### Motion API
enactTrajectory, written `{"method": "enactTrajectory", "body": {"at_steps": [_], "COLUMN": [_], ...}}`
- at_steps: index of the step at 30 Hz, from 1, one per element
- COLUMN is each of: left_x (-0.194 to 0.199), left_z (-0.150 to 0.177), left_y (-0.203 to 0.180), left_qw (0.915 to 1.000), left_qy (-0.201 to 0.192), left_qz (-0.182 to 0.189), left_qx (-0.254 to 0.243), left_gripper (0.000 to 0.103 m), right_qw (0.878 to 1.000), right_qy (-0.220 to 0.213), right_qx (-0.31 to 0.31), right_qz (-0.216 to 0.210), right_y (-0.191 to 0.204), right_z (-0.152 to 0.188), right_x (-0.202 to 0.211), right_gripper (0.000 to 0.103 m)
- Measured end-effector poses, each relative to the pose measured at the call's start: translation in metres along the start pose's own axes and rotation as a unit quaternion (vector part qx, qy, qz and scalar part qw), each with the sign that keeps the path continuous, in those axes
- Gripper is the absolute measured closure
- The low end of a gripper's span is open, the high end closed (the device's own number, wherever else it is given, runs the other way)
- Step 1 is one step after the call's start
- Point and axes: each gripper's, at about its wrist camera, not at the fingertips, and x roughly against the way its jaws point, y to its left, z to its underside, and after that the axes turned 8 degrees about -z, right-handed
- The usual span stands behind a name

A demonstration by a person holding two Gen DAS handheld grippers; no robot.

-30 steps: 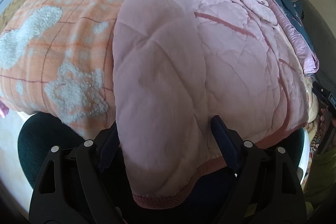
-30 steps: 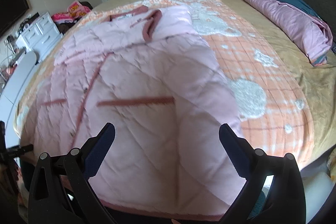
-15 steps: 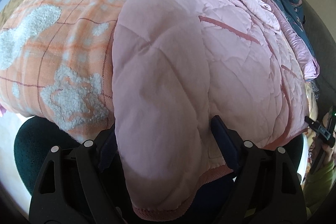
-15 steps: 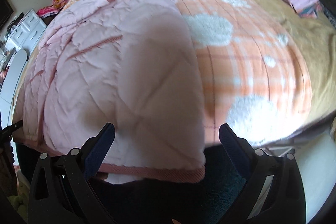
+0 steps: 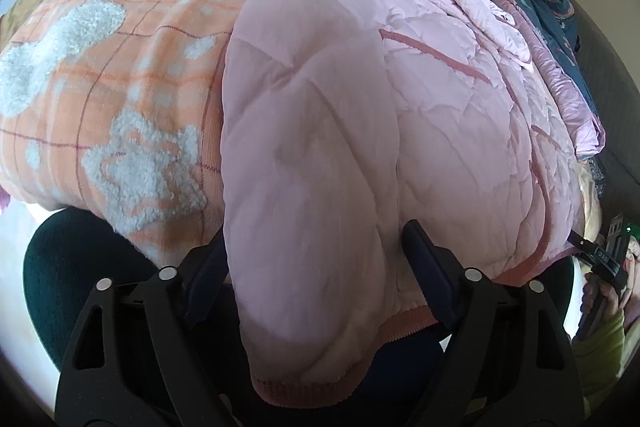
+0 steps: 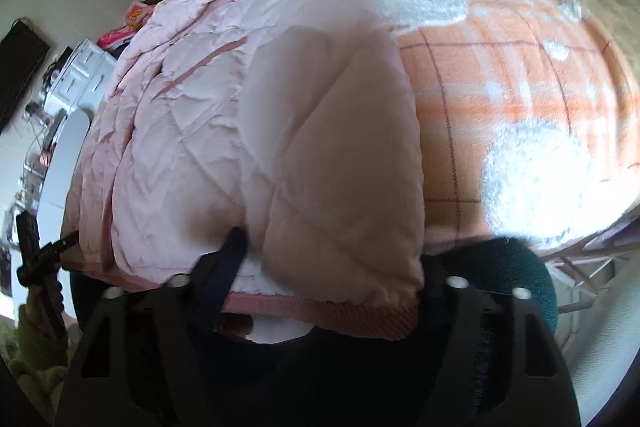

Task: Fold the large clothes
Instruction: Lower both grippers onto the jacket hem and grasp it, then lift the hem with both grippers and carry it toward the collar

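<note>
A quilted pink jacket (image 5: 400, 87) with darker pink trim lies spread on the bed, its hem hanging over the near edge. My left gripper (image 5: 316, 259) has the thick left side of the hem filling the gap between its wide-set fingers, pads against the fabric. In the right wrist view the same jacket (image 6: 200, 107) shows its right hem corner, which bulges between the fingers of my right gripper (image 6: 328, 259). Those jaws are closing, and the left pad dents the fabric. The right finger is hidden behind the padding.
An orange checked blanket (image 5: 120, 67) with white fleecy patches covers the bed. A purple and navy quilt (image 5: 560, 67) lies bunched at the far side. A dark green round seat (image 6: 520, 275) stands below the bed edge. White drawers (image 6: 80, 75) stand at the left.
My right gripper dropped to the jacket's hem corner and its wide-open fingers have drawn in around the padding. The left gripper has kept its place on the other side.
</note>
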Motion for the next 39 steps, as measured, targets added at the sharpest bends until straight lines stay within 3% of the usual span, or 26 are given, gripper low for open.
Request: {"method": "enactTrajectory", "body": {"at_steps": [1,2,4,7,12,15,26,39], "left_x": [0.001,0.002,0.003,0.008,0.023,0.037,0.078,0.106], "left_z": [0.001,0.001,0.003,0.005,0.003,-0.006,-0.057,-0.120], "left_y": [-0.001,-0.001,-0.001,-0.003,-0.009,-0.012,-0.022,-0.046], "left_qw": [1.0000,1.0000,1.0000,0.9999,0.9995,0.9986,0.9909,0.9809], "left_qy": [0.000,0.000,-0.001,-0.009,-0.026,-0.042,-0.119,-0.176], "left_qz": [0.000,0.000,0.002,0.004,0.016,0.033,0.063,0.083], "left_qx": [0.000,0.002,0.007,0.006,-0.003,0.004,0.005,-0.003], "left_gripper": [0.031,0.032,0.036,0.049,0.080,0.091,0.094,0.094], "right_qw": [1.000,1.000,0.997,0.993,0.987,0.985,0.975,0.965], "right_qy": [-0.008,-0.014,-0.045,-0.080,-0.111,-0.125,-0.188,-0.226], "right_qx": [0.013,0.024,0.057,0.080,0.110,0.109,0.076,0.092], "right_qz": [0.000,0.000,-0.009,-0.027,-0.032,-0.041,-0.092,-0.098], "right_y": [0.006,0.011,0.028,0.045,0.067,0.073,0.078,0.098], "right_z": [-0.001,-0.001,-0.005,-0.013,-0.032,-0.044,-0.085,-0.137], "right_x": [0.005,0.009,0.023,0.038,0.047,0.045,0.068,0.086], "right_gripper": [0.067,0.075,0.080,0.083,0.086,0.087,0.089,0.089]}}
